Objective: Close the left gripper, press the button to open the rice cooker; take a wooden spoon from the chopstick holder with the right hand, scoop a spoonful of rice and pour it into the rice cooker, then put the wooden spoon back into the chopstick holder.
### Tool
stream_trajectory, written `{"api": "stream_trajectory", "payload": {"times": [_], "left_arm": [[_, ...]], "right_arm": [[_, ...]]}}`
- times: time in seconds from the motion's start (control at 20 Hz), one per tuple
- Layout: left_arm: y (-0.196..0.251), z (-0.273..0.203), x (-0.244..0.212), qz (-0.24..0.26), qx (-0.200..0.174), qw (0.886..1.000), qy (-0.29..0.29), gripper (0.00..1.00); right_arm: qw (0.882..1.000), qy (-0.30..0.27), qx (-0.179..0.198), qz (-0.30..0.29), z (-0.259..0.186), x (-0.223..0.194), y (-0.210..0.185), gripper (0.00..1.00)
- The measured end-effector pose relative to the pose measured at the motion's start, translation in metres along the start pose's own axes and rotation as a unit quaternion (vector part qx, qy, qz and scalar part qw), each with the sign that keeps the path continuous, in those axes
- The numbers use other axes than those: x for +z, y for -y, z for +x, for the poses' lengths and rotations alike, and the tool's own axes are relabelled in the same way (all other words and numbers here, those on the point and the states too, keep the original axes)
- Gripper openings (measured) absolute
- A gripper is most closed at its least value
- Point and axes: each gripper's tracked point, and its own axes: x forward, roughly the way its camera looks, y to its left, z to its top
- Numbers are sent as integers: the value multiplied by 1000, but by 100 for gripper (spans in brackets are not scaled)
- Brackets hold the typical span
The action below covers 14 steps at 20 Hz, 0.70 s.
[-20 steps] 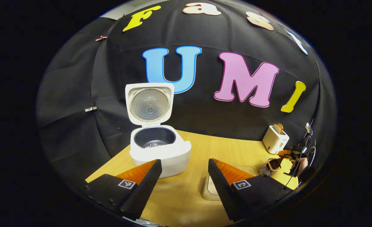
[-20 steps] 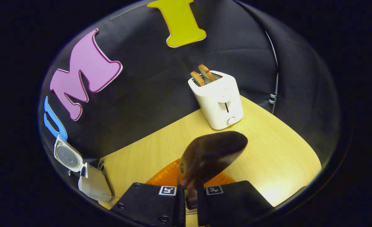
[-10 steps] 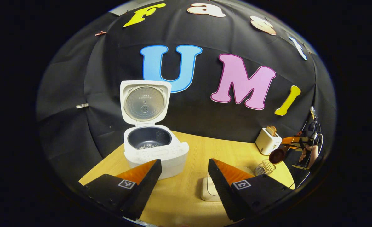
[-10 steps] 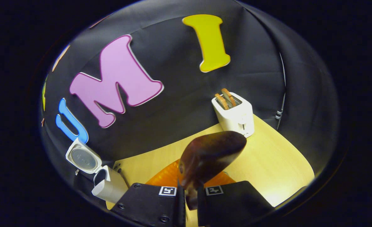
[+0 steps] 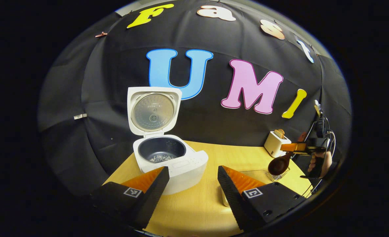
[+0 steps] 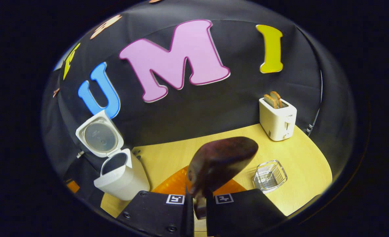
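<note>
The right hand-held gripper (image 6: pixel 199 200) is clamped on the handle of the wooden spoon (image 6: pixel 219 163), both fingers pressed against the stem. In the right gripper view the spoon's long axis runs forward along the fingers, away from the camera, with the dark bowl out in front and raised over the wooden tabletop (image 6: pixel 299 158). In the left gripper view the same spoon (image 5: pixel 278 164) hangs at the far right, its handle sloping up and right into the right hand-held gripper (image 5: pixel 296 147), the bowl low and to the left; a hand (image 5: pixel 318 163) holds that gripper.

The wire chopstick holder (image 6: pixel 269 175) stands on the tabletop just right of the spoon's bowl in the right gripper view, and in the left gripper view the spoon's bowl sits in front of it, so whether they touch cannot be told.

The left hand-held gripper (image 5: pixel 192 189) has its fingers well apart, holding nothing, above the near edge of the tabletop. Just beyond its left finger is the white rice cooker (image 5: pixel 173 161), lid (image 5: pixel 153 110) standing upright and open, with a little rice (image 5: pixel 159 158) on the bottom of the dark inner pot.

A white toaster (image 6: pixel 277 120) with two slices in its slots stands at the far right of the tabletop, by the black cloth wall
</note>
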Motion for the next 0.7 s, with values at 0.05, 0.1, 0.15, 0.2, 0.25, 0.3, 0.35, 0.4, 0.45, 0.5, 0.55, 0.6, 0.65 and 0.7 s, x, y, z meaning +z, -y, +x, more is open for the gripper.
{"api": "stream_trajectory", "payload": {"times": [0.05, 0.1, 0.15, 0.2, 0.25, 0.3, 0.35, 0.4, 0.45, 0.5, 0.55, 0.6, 0.65, 0.7], "left_arm": [[-4, 1, -4, -5, -6, 1000, -5, 96], [-8, 3, -8, -9, -12, 1000, -10, 96], [-12, 4, -12, -11, -17, 1000, -14, 96], [-15, 7, -17, -12, -23, 999, -19, 96], [-18, 10, -23, -12, -26, 999, -24, 96], [-21, 12, -28, -12, -29, 999, -29, 96], [-25, 15, -34, -13, -31, 999, -35, 96], [-29, 16, -37, -15, -32, 999, -38, 96], [-32, 18, -39, -17, -33, 998, -40, 96], [-35, 18, -40, -20, -33, 998, -42, 96], [-38, 17, -42, -23, -33, 998, -44, 96], [-41, 16, -42, -25, -33, 998, -45, 92], [-44, 17, -44, -26, -32, 998, -46, 96], [-47, 16, -44, -27, -31, 998, -46, 96]], "right_arm": [[1000, -2, -5, -11, 5, -10, -5, 18], [1000, -4, -9, -17, 9, -21, -8, 18], [1000, -4, -15, -20, 13, -32, -11, 18], [1000, -3, -19, -19, 19, -40, -13, 19], [1000, -4, -25, -16, 23, -50, -13, 19], [999, -5, -32, -16, 29, -59, -11, 19], [999, -6, -42, -19, 35, -68, -7, 19], [998, -9, -50, -21, 39, -76, -4, 19], [998, -9, -58, -23, 44, -82, -1, 19], [998, -4, -65, -24, 48, -85, 1, 18], [997, -2, -68, -26, 53, -87, 0, 19], [997, -5, -69, -25, 56, -91, -2, 19], [997, -8, -69, -21, 58, -94, -7, 19], [997, -10, -69, -18, 59, -96, -11, 19]]}}
